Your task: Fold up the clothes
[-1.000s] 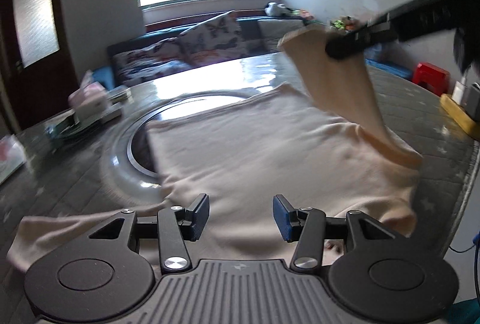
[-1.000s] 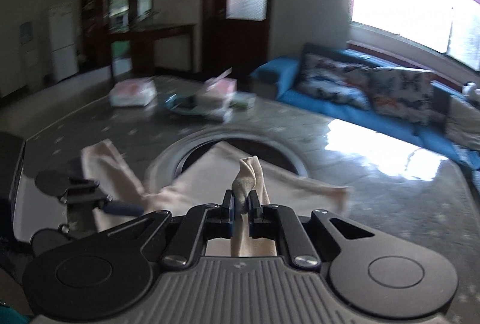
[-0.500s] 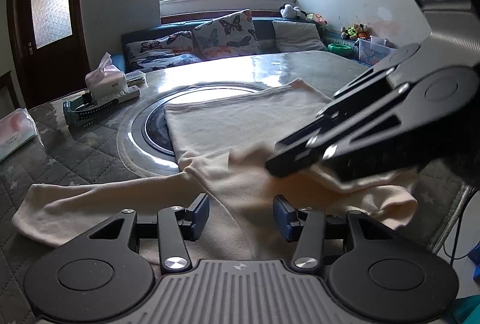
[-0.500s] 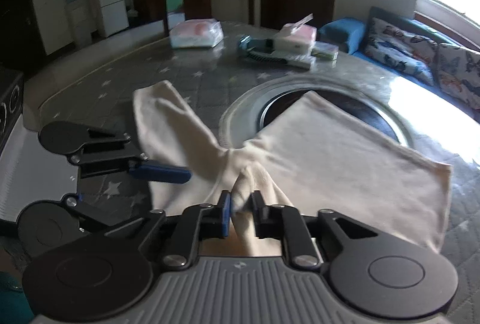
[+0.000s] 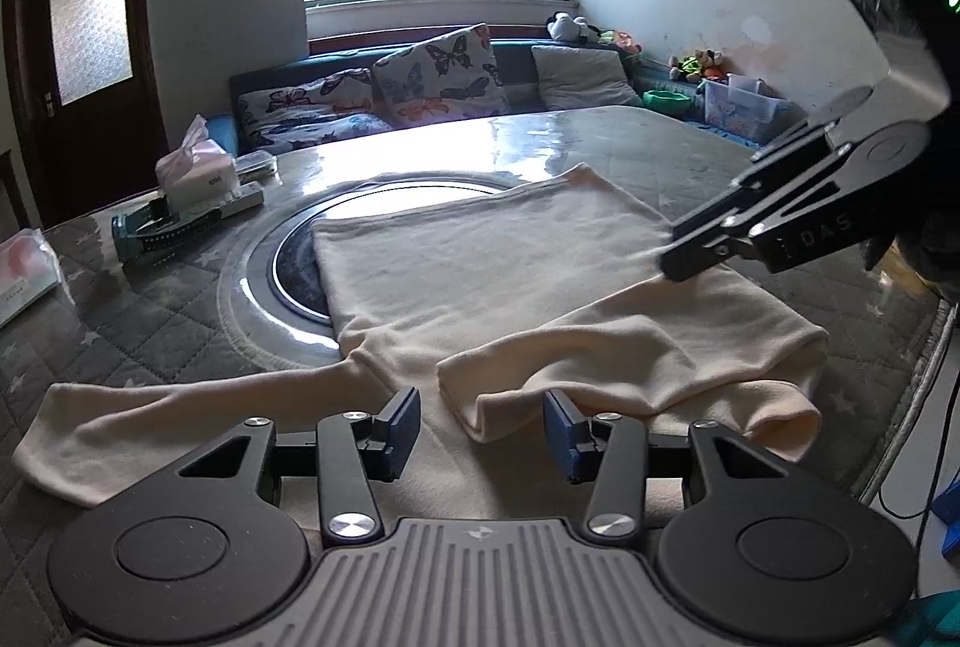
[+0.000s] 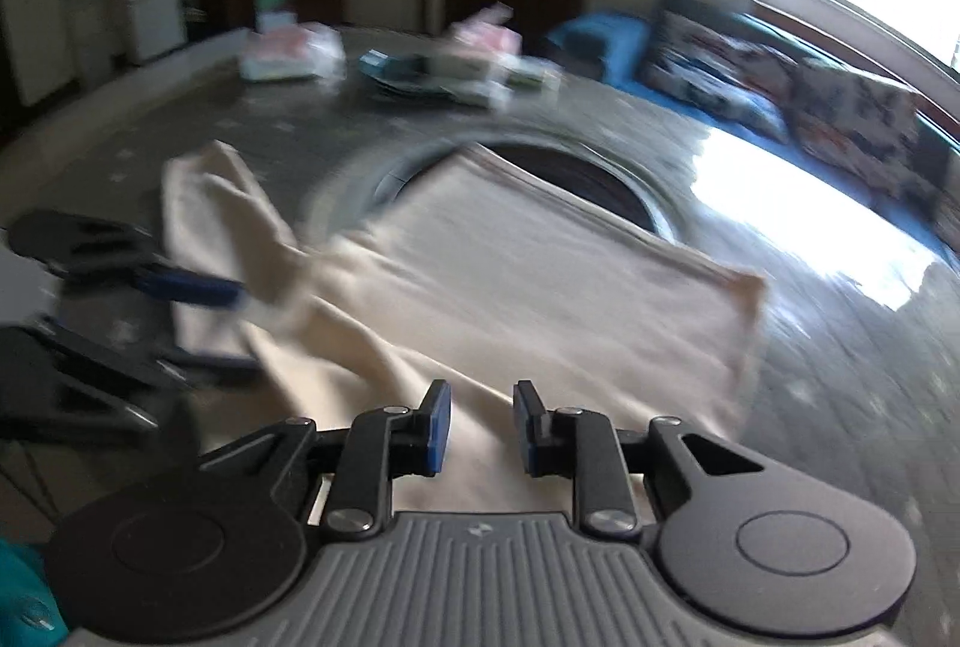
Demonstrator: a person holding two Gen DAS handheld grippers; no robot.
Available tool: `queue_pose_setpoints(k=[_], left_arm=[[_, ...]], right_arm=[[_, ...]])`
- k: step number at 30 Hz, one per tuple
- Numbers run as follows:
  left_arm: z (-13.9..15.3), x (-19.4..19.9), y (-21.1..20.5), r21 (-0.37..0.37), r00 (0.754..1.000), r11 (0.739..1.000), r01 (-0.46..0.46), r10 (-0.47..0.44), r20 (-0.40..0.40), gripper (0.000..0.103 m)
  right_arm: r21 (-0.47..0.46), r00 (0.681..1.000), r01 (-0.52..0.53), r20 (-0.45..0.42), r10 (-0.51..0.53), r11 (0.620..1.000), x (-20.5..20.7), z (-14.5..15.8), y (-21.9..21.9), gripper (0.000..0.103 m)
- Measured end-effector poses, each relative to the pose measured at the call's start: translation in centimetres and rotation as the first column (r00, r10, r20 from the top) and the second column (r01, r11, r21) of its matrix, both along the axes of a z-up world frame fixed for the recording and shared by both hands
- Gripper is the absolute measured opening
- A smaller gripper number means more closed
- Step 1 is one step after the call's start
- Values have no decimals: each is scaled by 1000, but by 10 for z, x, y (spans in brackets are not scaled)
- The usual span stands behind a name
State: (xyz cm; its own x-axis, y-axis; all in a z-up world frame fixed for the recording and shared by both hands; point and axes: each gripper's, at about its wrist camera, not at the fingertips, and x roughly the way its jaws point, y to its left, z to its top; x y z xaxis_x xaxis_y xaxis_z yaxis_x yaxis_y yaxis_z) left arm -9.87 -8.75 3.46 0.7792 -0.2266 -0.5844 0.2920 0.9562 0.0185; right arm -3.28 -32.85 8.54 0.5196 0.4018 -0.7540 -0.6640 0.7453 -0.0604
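Note:
A cream long-sleeved shirt (image 5: 480, 257) lies flat on the quilted table. One sleeve (image 5: 150, 419) stretches out to the left. The other sleeve (image 5: 630, 347) is folded across the shirt's near part, and its cuff (image 5: 480, 401) ends just ahead of my left gripper (image 5: 480, 428). That gripper is open and low over the shirt's near edge. My right gripper (image 5: 684, 251) hovers over the shirt's right side. The blurred right wrist view shows the right gripper (image 6: 480, 428) open and empty above the shirt (image 6: 540, 287), with the left gripper (image 6: 222, 323) at the left.
A round dark inset (image 5: 282, 275) sits in the table, partly under the shirt. A tissue box (image 5: 195, 167), a teal brush (image 5: 162, 227) and a pink packet (image 5: 24, 275) lie at the far left. The table edge (image 5: 936, 347) runs close on the right. A sofa (image 5: 432, 71) stands behind.
The right gripper carried the sleeve down across the shirt, let go of it, and drew back to the right, now open. The left gripper stayed open in place.

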Motion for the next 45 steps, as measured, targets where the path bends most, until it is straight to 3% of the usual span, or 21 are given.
queue_pose_setpoints(k=[2, 10, 14, 17, 22, 27, 33, 42, 45], left_arm=[[-1, 0, -2, 5, 1000, 1000, 13, -13, 0, 39], [-1, -5, -7, 40, 998, 998, 53, -54, 17, 28], [-1, -6, -7, 49, 998, 997, 54, -55, 26, 7], [0, -10, -6, 67, 997, 996, 57, -60, 44, 4], [4, -19, -2, 114, 996, 991, 73, -79, 49, 4], [9, -16, 12, 94, 998, 994, 59, -61, 15, 9], [14, -11, 28, 60, 1000, 998, -15, 16, -6, 11], [12, -6, 40, 13, 997, 997, -70, 70, -22, 15], [12, -1, 41, -9, 996, 997, -80, 80, -26, 22]], right_arm=[[-2, 1000, 15, -4, -15, 1000, 2, -3, -6, 22], [-10, 997, 75, -21, -75, 997, 10, -16, -32, 22], [-15, 994, 105, -29, -105, 994, 14, -22, -45, 22], [-15, 993, 111, -36, -111, 994, 19, -27, -47, 22], [-19, 994, 104, -43, -105, 994, 22, -34, -45, 22], [-1, 997, 75, -28, -75, 997, 17, -27, -40, 22], [-7, 998, -21, -57, 20, 1000, 11, -38, -6, 22], [59, 980, -172, -93, 177, 983, -1, -40, 52, 22], [75, 966, -231, -98, 237, 970, -10, -40, 69, 22]])
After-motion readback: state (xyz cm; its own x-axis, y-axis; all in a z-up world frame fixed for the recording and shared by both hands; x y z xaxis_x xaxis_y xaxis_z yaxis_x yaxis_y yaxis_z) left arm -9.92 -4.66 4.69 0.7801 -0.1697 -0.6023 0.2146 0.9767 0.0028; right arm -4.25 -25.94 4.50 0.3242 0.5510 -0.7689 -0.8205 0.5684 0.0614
